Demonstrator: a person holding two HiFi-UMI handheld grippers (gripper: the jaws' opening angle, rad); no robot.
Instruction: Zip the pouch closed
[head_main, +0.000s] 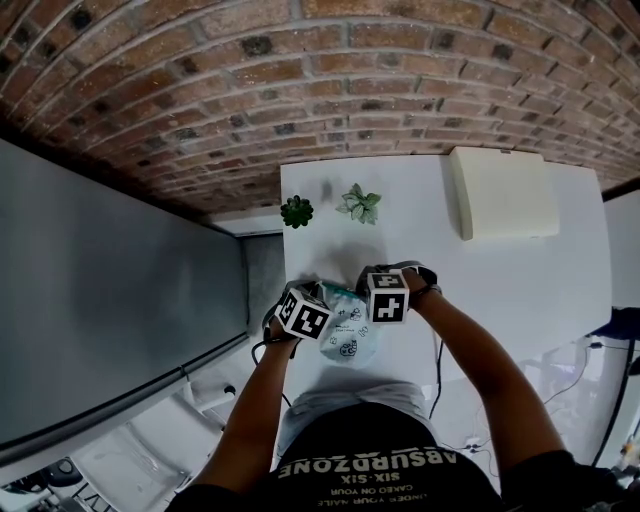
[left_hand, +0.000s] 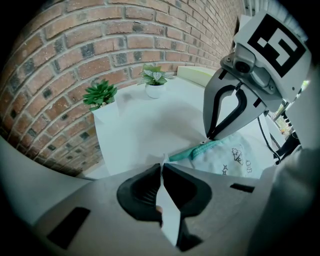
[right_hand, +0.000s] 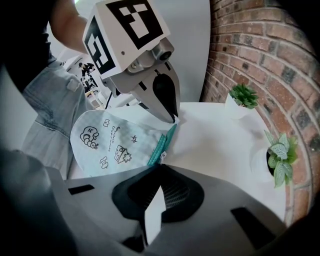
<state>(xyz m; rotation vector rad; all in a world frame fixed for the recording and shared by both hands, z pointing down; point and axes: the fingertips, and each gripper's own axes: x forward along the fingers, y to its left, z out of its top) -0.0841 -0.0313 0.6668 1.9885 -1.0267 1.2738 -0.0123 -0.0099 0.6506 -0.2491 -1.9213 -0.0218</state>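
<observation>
Pouch (right_hand: 107, 140) lies flat on white surface (head_main: 520, 290), between both grippers. Thin printed fabric: likely light and floppy, bunches and slides easily. Left gripper (left_hand: 162, 167) fingers pinched shut on pouch end corner as anchor. Right gripper (right_hand: 159, 169) fingers closed on zipper pull (right_hand: 162, 156) of teal zipper (right_hand: 162, 142). Best hold is that small tab; pull fabric taut or zipper buckles.

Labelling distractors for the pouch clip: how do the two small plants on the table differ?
The spiky plant is dark green with narrow pointed leaves; the leafy plant is pale, with broader veined leaves. The spiky plant sits at the table edge; the leafy plant stands further in. Both have white pots near the brick wall.
</observation>
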